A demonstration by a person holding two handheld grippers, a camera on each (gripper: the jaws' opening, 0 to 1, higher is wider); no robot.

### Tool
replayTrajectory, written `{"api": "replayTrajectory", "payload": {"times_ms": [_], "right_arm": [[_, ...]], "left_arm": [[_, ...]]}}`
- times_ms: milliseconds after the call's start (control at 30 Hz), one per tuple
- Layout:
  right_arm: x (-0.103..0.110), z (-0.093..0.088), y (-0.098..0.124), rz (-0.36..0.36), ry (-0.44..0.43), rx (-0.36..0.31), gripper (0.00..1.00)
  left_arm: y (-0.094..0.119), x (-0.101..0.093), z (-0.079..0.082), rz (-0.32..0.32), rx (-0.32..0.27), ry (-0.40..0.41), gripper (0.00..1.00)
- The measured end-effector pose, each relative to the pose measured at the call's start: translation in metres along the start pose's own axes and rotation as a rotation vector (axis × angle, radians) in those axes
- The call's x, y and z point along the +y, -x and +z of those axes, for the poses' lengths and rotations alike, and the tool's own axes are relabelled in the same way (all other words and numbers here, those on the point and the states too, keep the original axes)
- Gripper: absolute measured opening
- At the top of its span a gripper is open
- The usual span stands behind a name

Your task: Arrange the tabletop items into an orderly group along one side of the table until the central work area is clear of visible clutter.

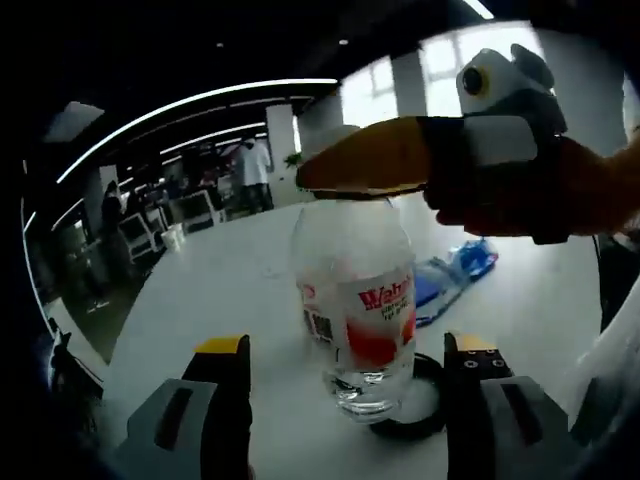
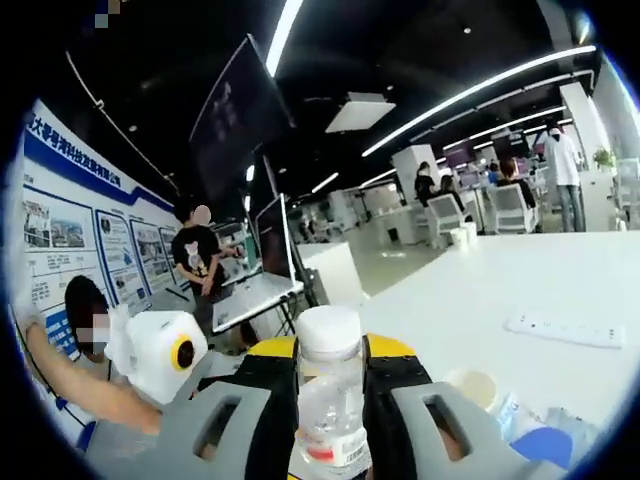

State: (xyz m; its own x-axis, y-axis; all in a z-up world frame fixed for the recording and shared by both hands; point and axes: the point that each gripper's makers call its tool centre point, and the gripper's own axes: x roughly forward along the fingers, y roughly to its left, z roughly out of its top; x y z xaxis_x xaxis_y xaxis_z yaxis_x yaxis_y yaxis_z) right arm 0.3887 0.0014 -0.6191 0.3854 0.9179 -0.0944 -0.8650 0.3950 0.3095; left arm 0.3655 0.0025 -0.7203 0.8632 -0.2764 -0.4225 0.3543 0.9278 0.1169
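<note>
Right claw (image 2: 330,400) clenched on the neck of a clear bottle (image 1: 358,300), yellow-tipped jaws pressing either side just under the white cap (image 2: 329,332). Bottle upright on the white surface (image 1: 230,280), its base on a black ring (image 1: 425,400). Left claw (image 1: 345,355) released, jaws spread wide, bottle between them but touching neither. Blue wrapper (image 1: 455,275) beyond the bottle; white power strip (image 2: 565,330) farther off.
</note>
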Motion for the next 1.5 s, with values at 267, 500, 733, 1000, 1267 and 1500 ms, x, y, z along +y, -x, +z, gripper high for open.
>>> {"api": "replayTrajectory", "payload": {"times_ms": [267, 500, 733, 1000, 1267, 1500], "right_arm": [[0.001, 0.013, -0.022, -0.051, 0.057, -0.009, 0.19], [0.003, 0.015, -0.035, -0.06, 0.076, -0.009, 0.2], [0.001, 0.014, -0.044, -0.053, 0.129, 0.016, 0.2], [-0.002, 0.01, -0.055, -0.059, 0.282, 0.079, 0.2], [-0.013, 0.009, -0.059, -0.059, 0.317, 0.091, 0.2], [-0.026, 0.003, -0.065, -0.014, 0.343, 0.126, 0.2]], "left_arm": [[-0.012, 0.026, -0.005, 0.145, 0.011, 0.127, 0.52], [-0.016, 0.039, -0.003, 0.191, 0.018, 0.101, 0.38], [-0.023, 0.045, -0.003, 0.166, 0.014, 0.127, 0.37], [-0.039, 0.055, -0.003, 0.118, 0.003, 0.11, 0.37], [-0.055, 0.059, -0.002, 0.053, 0.001, 0.056, 0.36], [-0.07, 0.062, -0.005, -0.017, 0.005, 0.041, 0.36]]}}
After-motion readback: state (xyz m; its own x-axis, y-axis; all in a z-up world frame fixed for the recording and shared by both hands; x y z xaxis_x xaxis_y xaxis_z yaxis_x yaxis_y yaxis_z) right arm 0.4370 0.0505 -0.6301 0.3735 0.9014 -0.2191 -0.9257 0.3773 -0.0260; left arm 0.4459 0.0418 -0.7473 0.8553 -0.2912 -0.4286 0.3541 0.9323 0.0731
